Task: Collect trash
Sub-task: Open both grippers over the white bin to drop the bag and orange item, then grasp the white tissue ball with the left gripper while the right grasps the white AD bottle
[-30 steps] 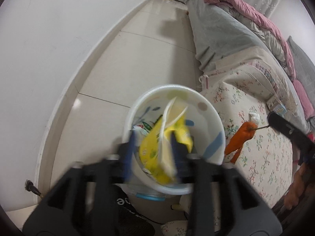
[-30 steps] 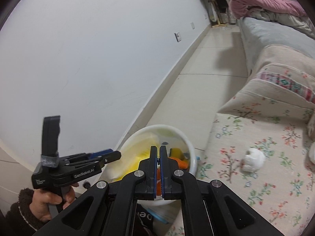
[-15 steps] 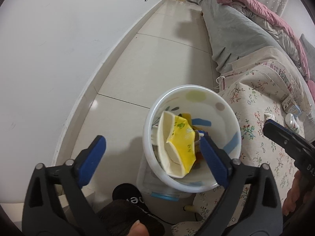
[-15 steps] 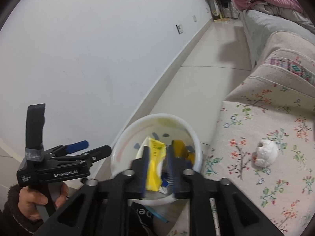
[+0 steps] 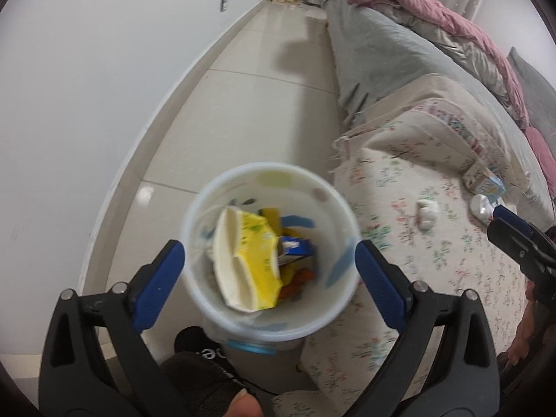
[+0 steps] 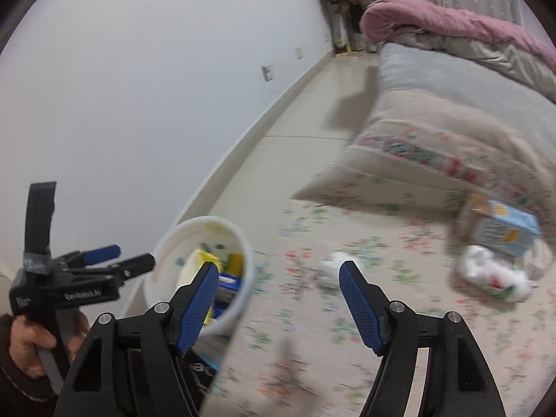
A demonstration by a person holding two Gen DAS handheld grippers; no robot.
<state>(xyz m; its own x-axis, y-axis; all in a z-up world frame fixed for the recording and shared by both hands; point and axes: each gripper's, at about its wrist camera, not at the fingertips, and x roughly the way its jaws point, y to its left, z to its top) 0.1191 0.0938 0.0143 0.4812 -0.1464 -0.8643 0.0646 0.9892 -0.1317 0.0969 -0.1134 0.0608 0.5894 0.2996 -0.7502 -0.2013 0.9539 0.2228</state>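
Note:
A white trash bin stands on the floor beside the bed, also in the right wrist view. It holds a yellow wrapper, a blue carton and an orange scrap. My left gripper is open and empty above the bin. My right gripper is open and empty over the floral bedspread. On the bedspread lie a small crumpled tissue, a larger white wad and a light-blue carton.
A white wall runs along the left, with a strip of tiled floor between it and the bed. A floral pillow, a grey blanket and a pink quilt lie further up the bed.
My left gripper opened and dropped the yellow wrapper into the bin. My right gripper opened, let its orange scrap fall into the bin, and swung right over the bed.

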